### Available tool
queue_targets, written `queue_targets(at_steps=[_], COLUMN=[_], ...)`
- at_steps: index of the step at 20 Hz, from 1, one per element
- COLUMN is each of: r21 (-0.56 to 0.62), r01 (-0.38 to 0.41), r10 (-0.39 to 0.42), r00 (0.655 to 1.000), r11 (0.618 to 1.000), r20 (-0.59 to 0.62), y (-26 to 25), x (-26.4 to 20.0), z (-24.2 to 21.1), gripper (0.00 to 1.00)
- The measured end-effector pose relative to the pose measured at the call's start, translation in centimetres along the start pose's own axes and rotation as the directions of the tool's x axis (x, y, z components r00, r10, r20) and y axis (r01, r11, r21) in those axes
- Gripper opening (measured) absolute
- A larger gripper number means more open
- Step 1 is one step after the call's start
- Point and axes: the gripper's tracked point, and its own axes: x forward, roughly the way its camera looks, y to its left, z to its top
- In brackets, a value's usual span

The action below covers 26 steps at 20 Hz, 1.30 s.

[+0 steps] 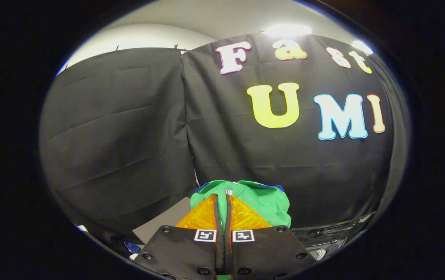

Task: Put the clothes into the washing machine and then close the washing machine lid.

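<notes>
The hand-held gripper (222, 202) is pressed together on a green garment (263, 200), which bunches at and just beyond the fingertips at lower centre of the frame. A dark appliance panel (329, 233), probably the washing machine, sits at lower right. Judgement: carry phase. Keep the pinch firm, bring the cloth squarely over the opening, then release low so nothing drapes the rim.

Camera rides hand-held gripper (222, 202), faces booth wall (129, 128), close.
</notes>
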Motion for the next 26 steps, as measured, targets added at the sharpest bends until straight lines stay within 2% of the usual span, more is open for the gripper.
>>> queue_targets(at_steps=[14, 26], r21=[0.044, 0.110], r01=[0.140, 0.313], r10=[-0.143, -0.324], r00=[0.986, 0.940], r11=[0.989, 0.943], r20=[0.079, 0.105], y=[-9.2, -19.2], x=[-6.2, -12.6], z=[2.9, 2.7], gripper=[0.01, 0.01])
